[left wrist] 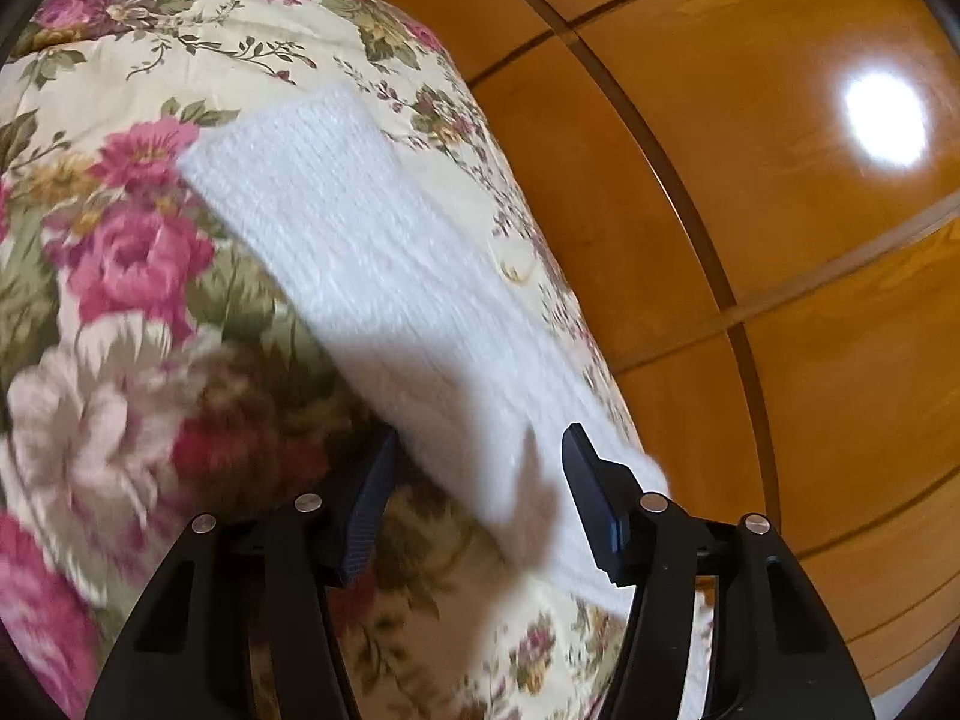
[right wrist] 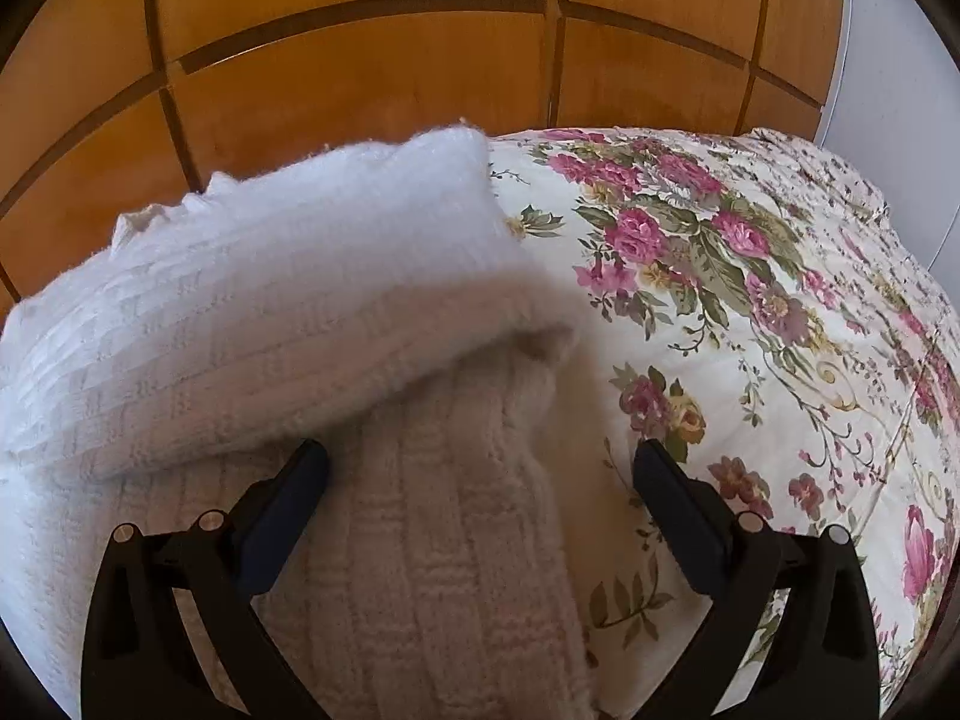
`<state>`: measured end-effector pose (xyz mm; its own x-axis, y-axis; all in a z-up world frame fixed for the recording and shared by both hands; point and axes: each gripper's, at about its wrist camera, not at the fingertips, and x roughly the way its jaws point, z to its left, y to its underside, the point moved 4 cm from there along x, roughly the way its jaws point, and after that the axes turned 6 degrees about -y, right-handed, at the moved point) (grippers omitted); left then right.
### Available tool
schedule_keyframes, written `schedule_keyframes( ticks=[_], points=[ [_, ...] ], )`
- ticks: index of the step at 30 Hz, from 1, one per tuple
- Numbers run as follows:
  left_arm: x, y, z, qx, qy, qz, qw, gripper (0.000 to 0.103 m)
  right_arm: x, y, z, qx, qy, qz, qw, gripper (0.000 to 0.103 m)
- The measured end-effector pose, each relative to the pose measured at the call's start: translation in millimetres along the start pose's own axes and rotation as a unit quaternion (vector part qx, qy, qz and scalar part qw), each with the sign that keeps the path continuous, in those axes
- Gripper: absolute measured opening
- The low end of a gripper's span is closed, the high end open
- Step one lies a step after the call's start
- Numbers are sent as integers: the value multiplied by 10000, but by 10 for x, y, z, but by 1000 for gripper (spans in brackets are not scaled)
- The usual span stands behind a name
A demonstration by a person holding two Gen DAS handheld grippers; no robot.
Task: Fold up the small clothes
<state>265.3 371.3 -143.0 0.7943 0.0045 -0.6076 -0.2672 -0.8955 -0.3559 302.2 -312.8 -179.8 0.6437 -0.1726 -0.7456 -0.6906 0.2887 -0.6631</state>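
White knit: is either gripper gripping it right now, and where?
Neither. The left gripper and right gripper are both open, straddling the knit on the bedspread without clamping it.

One white knit garment (left wrist: 384,276), running from upper left to lower centre in the left wrist view; in the right wrist view it fills the left half (right wrist: 252,312), folded over itself into two visible layers. One floral bedspread (left wrist: 120,252) under it, also at right in the right view (right wrist: 750,300). Two grippers: left (left wrist: 480,450), right (right wrist: 480,462), each with two fingers. One glare spot (left wrist: 882,120), upper right on the wood panels (left wrist: 780,240).
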Motion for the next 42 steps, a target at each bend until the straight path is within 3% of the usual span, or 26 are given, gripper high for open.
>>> schedule_keyframes(
  ticks=[2, 6, 9, 13, 16, 22, 26, 29, 33, 38, 42],
  points=[
    [57, -89, -1, -110, -37, -17, 9999, 53, 10, 5, 7, -27, 42, 14, 10000, 101],
    [175, -275, 52, -244, -128, 219, 9994, 9, 21, 17, 22, -69, 105, 25, 9999, 101],
    [76, -404, 29, -161, -133, 54, 9998, 6, 22, 16, 21, -70, 105, 22, 9999, 101],
    [-145, -512, -121, 139, 150, -257, 9995, 5, 26, 16, 23, -90, 130, 17, 9999, 101],
    [-94, -515, -115, 310, -121, -156, 9993, 5, 21, 23, 28, -107, 153, 9, 9998, 101],
    [-36, -410, -188, -51, -224, -134, 9996, 5, 19, 27, 40, -112, 156, 19, 9998, 101],
    [-281, -269, -610, 567, -77, -632, 9964, 5, 17, 24, 31, -99, 149, -5, 9998, 101],
    [-429, -17, -1169, 1523, 207, -885, 9842, 5, -73, 25, 28, -76, 355, -282, 9989, 101],
    [-564, 523, -1853, 2642, 704, -891, 9578, 5, -95, 28, 50, -129, 531, -334, 9980, 101],
    [-453, 1181, -2419, 3565, 890, -622, 9280, 5, -107, 31, -1, 6, 572, -320, 9979, 101],
    [-322, 1690, -2665, 4045, 965, -277, 9090, 6, -132, 39, -90, 240, 550, -356, 9976, 101]
  ],
)
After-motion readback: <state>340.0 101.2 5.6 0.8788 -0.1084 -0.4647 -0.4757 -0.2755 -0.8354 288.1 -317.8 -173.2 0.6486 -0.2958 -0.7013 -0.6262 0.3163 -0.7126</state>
